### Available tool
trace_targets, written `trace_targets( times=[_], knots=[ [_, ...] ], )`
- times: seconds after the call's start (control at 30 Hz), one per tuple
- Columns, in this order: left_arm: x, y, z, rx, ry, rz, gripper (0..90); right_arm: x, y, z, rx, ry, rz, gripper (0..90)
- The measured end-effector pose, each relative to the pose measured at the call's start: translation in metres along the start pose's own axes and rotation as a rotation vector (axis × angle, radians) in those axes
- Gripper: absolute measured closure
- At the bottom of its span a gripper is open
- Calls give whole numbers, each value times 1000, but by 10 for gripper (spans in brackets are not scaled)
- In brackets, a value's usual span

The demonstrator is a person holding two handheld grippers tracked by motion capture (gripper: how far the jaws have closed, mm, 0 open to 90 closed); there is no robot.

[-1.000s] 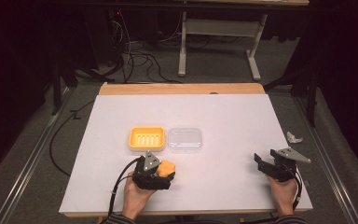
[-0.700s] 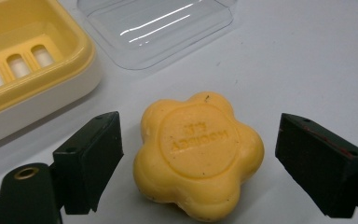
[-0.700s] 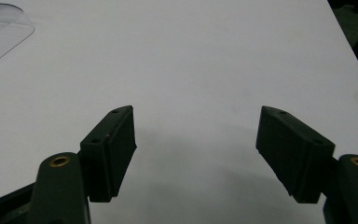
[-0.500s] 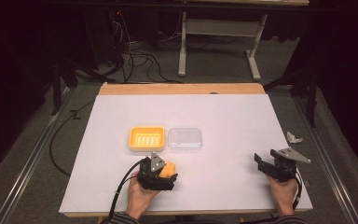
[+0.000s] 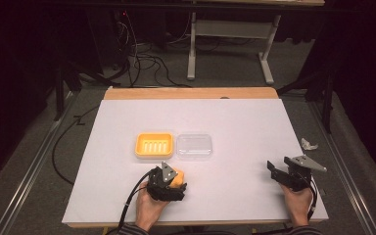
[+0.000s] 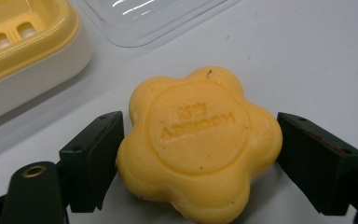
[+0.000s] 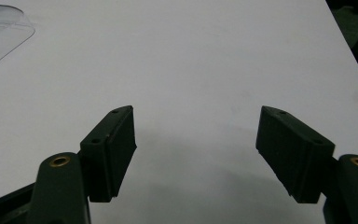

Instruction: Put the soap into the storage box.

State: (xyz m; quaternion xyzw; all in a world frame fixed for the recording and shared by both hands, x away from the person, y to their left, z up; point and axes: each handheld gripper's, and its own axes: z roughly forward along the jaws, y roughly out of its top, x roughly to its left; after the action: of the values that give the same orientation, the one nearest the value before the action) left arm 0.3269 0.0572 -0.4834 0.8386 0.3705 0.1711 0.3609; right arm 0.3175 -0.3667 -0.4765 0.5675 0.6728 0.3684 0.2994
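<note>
We've got the left gripper (image 6: 198,154) w/ its 2 jaws bracketing the soap (image 6: 199,142), approx. touching both sides; firm clamp or not, we can't tell. Soap sits on the table (image 5: 245,122), no long axis, just short of the dish (image 5: 153,145) and lid (image 5: 194,146). Right gripper (image 7: 196,154) spread, empty, well apart.

Bright, evenly lit table (image 5: 235,117), dark surroundings; close views slightly soft.

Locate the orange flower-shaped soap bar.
The orange flower-shaped soap bar lies on the white table between the left gripper's jaws, just near-side of the yellow soap dish.
</note>
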Motion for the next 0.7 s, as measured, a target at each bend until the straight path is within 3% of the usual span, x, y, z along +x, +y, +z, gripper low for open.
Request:
trace_targets(
  times=[0.3,0.7],
  knots=[
    [1,1,0,-4,3,-8,260,0,0,0,-1,0,3,286],
    [2,1,0,-4,-6,-1,266,0,0,0,-2,1,3,286]
  ],
)
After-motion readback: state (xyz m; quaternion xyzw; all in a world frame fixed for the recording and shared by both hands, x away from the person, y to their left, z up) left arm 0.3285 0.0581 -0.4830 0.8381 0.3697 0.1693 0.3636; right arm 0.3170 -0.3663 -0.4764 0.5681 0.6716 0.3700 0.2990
